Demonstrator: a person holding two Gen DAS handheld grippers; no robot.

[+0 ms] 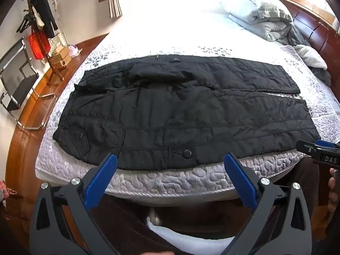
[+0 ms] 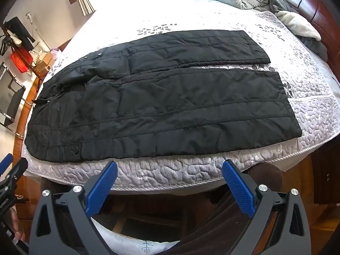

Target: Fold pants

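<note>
Black quilted pants [image 1: 180,110] lie flat across the bed [image 1: 170,182], waist to the left, both legs side by side pointing right; they also show in the right wrist view [image 2: 159,110]. My left gripper [image 1: 171,159] is open and empty, hovering at the bed's near edge just below the pants' near hem. My right gripper [image 2: 170,165] is open and empty, at the near edge below the near leg. The right gripper also shows at the right edge of the left wrist view [image 1: 318,148].
A grey patterned quilt covers the bed [image 2: 308,116]. Folded grey bedding [image 1: 261,14] and a dark wooden headboard [image 1: 314,25] are at the far right. A chair [image 1: 17,80], a coat rack [image 1: 40,21] and boxes [image 1: 61,57] stand on the wooden floor at left.
</note>
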